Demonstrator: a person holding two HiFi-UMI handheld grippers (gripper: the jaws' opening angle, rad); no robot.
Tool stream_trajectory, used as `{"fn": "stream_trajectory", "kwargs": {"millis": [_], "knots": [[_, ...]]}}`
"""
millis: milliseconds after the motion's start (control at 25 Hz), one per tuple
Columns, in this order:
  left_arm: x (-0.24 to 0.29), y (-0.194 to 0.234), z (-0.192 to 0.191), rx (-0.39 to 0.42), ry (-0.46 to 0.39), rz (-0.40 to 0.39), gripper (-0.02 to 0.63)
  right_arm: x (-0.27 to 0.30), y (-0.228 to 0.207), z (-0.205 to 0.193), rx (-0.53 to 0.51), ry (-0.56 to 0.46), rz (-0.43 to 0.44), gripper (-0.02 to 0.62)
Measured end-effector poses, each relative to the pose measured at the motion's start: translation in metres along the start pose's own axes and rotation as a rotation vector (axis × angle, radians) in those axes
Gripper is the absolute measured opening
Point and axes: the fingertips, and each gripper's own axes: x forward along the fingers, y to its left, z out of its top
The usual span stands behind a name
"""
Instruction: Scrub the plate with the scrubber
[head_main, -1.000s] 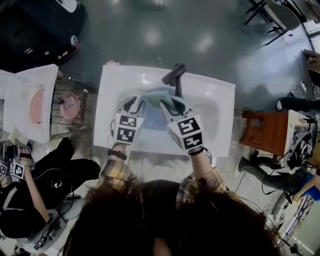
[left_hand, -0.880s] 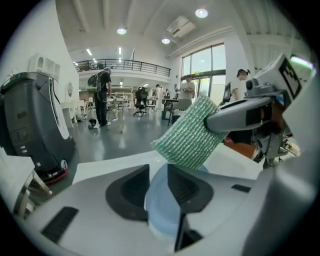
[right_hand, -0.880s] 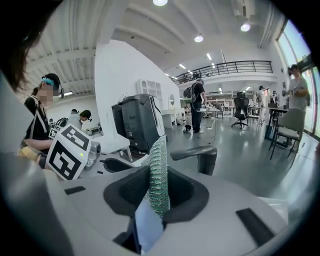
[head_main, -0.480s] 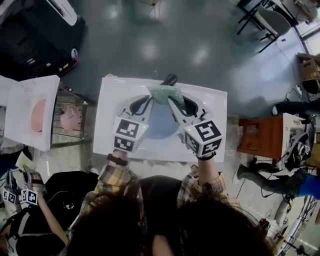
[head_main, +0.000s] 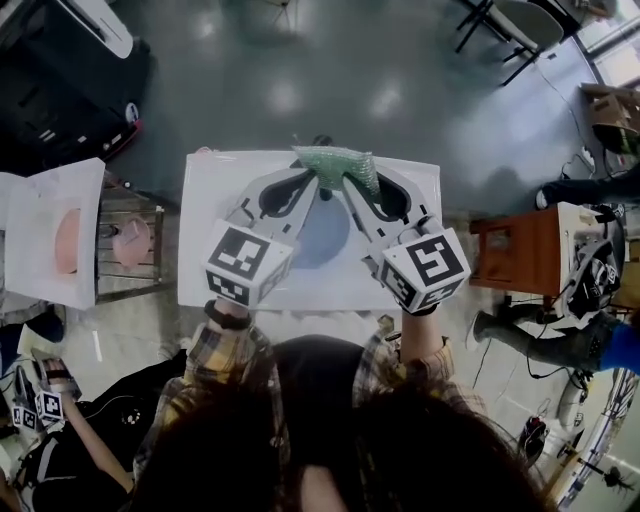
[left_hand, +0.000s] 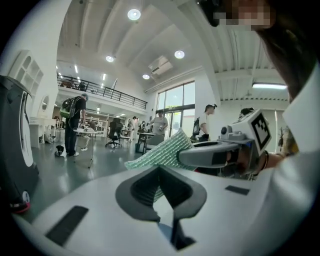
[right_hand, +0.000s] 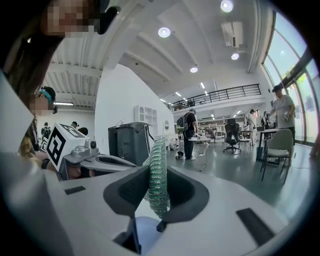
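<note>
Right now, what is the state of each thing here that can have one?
Right gripper, fingers shut on the scrubber.
Left gripper, fingers shut, it seems on the scrubber's edge.
Scrubber, held up above the sink, between both grippers.
Plate, lying in the sink, untouched.

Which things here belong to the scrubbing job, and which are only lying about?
Job: scrubber, gripped by left claw and right claw; blue plate; white sink.
Lying about: pink dish; brown stool.

White table (head_main: 205, 215) carries 1 blue plate (head_main: 322, 240) at its middle.
</note>
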Motion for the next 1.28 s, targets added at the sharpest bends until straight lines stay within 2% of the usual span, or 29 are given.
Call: {"fn": "stream_trajectory", "kwargs": {"millis": [280,760,1280], "knots": [[0.001,-0.014,0.012,0.019,-0.019,-0.016,0.015,-0.014,-0.006,0.012,-0.009,-0.026,-0.010,0.106],[-0.006,-0.013,0.005,0.015,-0.015,-0.009,0.015,-0.016,0.000,0.009,-0.044,-0.016,-0.008,0.104],[-0.009,-0.018,0.009,0.032,-0.012,-0.015,0.015,-0.018,0.005,0.011,-0.038,-0.015,0.007,0.101]]}}
